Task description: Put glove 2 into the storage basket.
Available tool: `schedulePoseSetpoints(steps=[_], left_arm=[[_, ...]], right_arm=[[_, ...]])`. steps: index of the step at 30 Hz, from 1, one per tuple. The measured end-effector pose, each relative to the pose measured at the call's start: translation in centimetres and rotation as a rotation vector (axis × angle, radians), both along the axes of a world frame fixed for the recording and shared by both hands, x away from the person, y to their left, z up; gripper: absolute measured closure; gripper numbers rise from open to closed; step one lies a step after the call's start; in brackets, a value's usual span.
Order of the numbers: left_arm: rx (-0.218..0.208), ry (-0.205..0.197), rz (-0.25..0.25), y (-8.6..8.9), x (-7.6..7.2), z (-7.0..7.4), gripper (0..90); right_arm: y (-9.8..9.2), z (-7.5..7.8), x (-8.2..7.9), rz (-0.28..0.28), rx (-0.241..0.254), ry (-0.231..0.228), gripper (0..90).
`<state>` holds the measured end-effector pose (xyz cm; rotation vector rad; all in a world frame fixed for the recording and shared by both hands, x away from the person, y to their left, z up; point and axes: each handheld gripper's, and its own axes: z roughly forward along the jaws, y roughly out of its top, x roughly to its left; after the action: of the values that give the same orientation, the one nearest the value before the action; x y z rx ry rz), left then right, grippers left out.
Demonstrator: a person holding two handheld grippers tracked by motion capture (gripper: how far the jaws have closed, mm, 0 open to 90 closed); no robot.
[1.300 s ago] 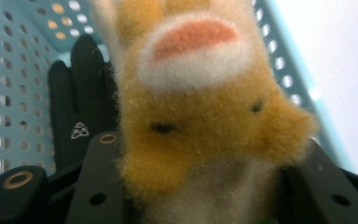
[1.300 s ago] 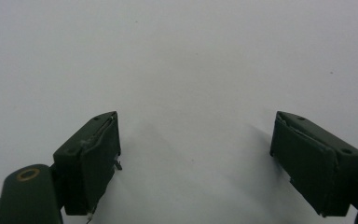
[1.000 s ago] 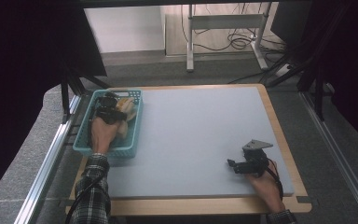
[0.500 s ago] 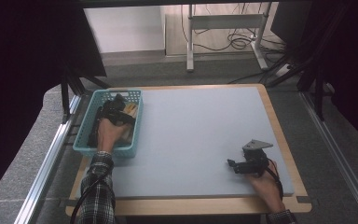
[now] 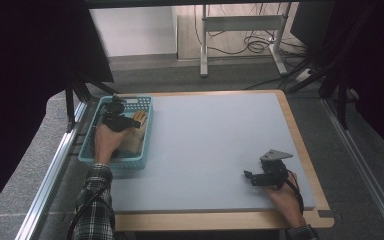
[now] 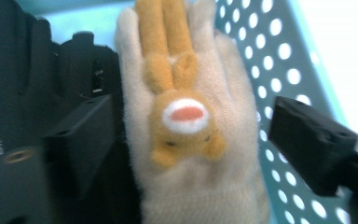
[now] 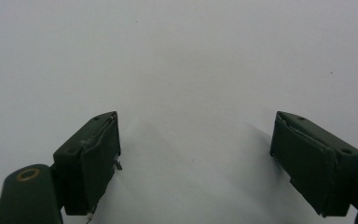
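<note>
Fuzzy cream glove with orange plush bunny lies between released left fingers.

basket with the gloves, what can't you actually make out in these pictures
- Cream glove: cuff cut off by the bottom edge of the left gripper view; in the high view the hand covers most of it.
- Black glove: lower part hidden behind the left gripper, whose jaws straddle the cream glove without pressing.
- Basket: its floor is hidden under the gloves.
- Glove's orange animal patch: blurred in the left gripper view.
</note>
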<state>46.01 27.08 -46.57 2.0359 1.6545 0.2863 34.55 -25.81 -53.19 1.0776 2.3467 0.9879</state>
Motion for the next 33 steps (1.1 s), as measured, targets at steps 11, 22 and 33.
schedulePoseSetpoints(steps=[11,22,33], left_arm=[[0.046,0.020,0.013,-1.4,0.4,-0.8,62.7],[-0.006,0.047,0.015,-1.6,0.3,-1.7,60.1],[0.071,-0.070,-0.013,-1.1,-0.6,-0.8,32.9]], right_arm=[[0.0,0.0,0.0,0.000,0.000,0.000,15.4],[0.0,0.0,0.0,0.000,0.000,0.000,15.4],[0.0,0.0,0.0,0.000,0.000,0.000,15.4]])
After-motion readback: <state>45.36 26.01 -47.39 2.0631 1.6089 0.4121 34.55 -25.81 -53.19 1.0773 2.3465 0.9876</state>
